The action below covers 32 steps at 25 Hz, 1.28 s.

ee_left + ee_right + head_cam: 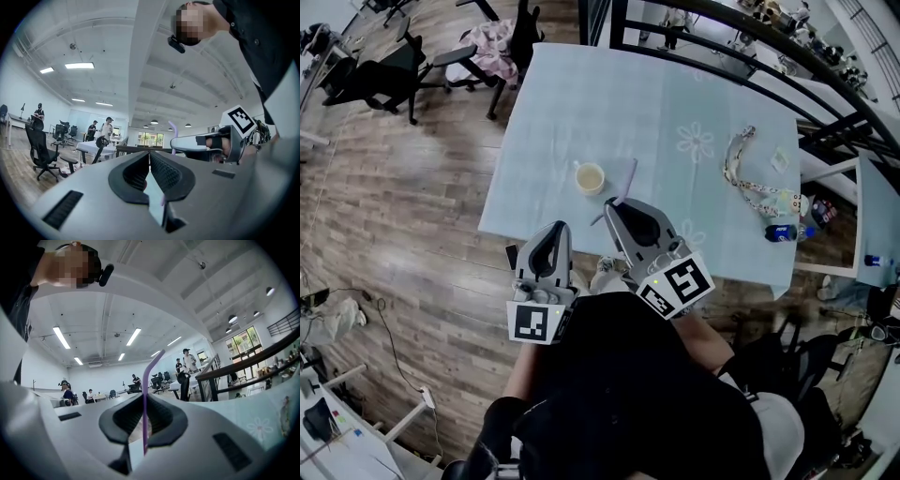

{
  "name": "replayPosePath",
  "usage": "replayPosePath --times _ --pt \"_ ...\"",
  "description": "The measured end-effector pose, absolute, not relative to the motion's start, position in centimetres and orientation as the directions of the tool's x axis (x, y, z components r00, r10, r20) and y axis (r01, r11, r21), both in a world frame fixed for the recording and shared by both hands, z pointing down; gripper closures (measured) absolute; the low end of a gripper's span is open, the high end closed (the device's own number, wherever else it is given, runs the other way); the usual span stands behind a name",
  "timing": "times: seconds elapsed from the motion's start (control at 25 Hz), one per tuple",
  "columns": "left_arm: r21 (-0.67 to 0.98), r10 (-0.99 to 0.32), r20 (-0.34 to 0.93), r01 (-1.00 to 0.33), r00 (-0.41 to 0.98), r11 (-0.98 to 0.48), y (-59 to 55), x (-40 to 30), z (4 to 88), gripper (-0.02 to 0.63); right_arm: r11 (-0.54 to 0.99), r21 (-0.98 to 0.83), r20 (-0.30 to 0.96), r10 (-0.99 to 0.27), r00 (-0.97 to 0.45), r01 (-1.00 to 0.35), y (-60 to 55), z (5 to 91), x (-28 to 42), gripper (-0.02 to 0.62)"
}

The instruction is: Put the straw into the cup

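A small paper cup (590, 177) stands on the pale blue table (562, 103), toward its near edge. My right gripper (612, 206) hovers at that edge, just right of the cup, shut on a purple straw (629, 178) that sticks up and away past its tips. In the right gripper view the straw (146, 399) runs upright between the closed jaws. My left gripper (560, 228) is off the table's near edge, below and left of the cup, with its jaws together and nothing in them. In the left gripper view, the right gripper (174, 140) and straw (173, 129) show to the right.
A patterned lanyard (748, 183) and a small bottle (780, 232) lie at the table's right side. A black railing (741, 37) runs behind the table. Office chairs (380, 70) stand on the wooden floor to the far left.
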<state>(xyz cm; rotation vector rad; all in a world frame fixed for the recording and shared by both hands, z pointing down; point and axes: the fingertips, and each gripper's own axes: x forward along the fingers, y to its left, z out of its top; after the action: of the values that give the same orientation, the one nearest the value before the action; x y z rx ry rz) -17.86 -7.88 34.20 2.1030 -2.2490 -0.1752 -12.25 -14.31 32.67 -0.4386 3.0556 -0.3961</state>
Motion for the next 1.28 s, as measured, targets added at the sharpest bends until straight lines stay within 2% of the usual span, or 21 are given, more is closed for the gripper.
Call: replayPosePath --times 0.52,1.08,1.28 --pt "0.142 -0.997 0.009 -0.987 0.078 -0.076 -11.9 -19.9 36.2 0.588 0.869 -0.251 0.058 -0.426 -0.903 -0.426 -18.8 33.8 -13.6 0.566" --pt "0.13 -0.953 0.06 -0.949 0.297 -0.287 -17.6 -26.0 38.8 0.586 0.766 -0.231 0.127 -0.587 -0.799 -0.599 -22.9 35.6 -18.3 0.566" --pt "0.157 -0.94 0.085 -0.936 0.33 -0.315 -19.9 -27.6 40.2 0.588 0.71 -0.247 0.165 -0.64 -0.75 -0.66 -25.1 38.2 -19.1 0.566"
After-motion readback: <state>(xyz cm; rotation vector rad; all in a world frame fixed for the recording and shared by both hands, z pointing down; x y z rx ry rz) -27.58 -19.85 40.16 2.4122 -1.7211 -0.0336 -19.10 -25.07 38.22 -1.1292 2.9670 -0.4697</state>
